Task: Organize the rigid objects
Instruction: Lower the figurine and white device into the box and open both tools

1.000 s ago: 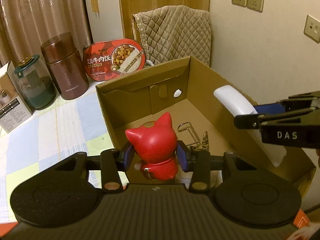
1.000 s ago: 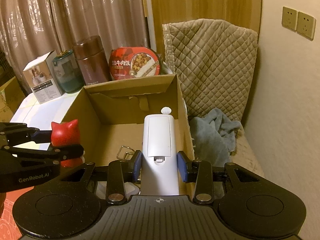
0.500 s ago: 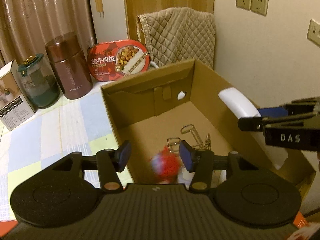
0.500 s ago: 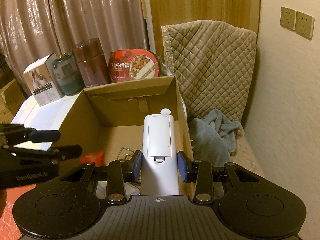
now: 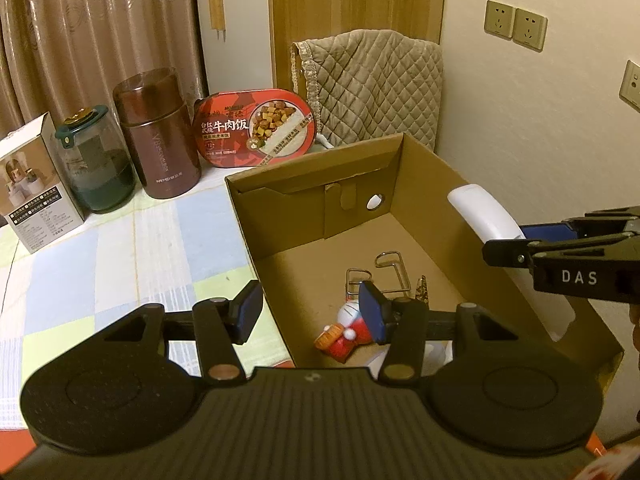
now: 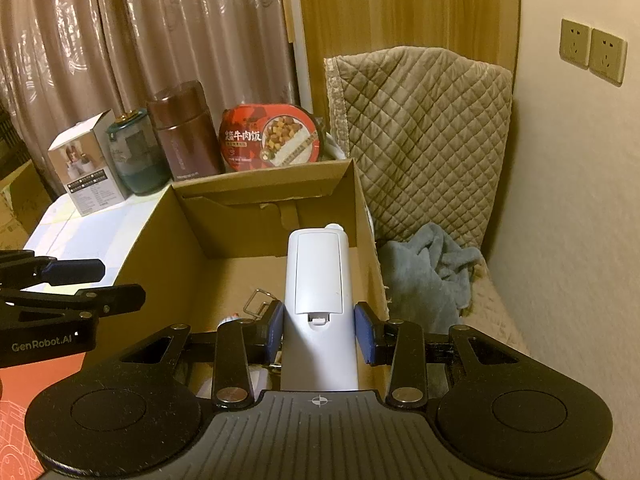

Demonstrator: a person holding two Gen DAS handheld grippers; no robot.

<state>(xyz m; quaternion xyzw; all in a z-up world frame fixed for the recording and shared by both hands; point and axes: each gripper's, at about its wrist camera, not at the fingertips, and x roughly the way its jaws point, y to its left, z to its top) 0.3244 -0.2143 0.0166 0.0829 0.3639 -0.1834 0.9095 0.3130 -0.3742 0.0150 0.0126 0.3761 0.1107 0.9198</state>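
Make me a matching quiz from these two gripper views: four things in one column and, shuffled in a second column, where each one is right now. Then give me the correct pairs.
Things
1. red figurine
2. white remote
3. brown canister
4. grey towel

Places
A. clamped in the right gripper
B. crumpled outside the cardboard box, on its right
C. lying on its side on the box floor
D. standing on the checked tablecloth beside the green jar

Pairs: 1-C, 2-A, 3-D, 4-B

At my eleven o'clock I see drawn curtains (image 5: 100, 28); at one, a quilted cover (image 5: 372, 88) and wall sockets (image 5: 516, 26).
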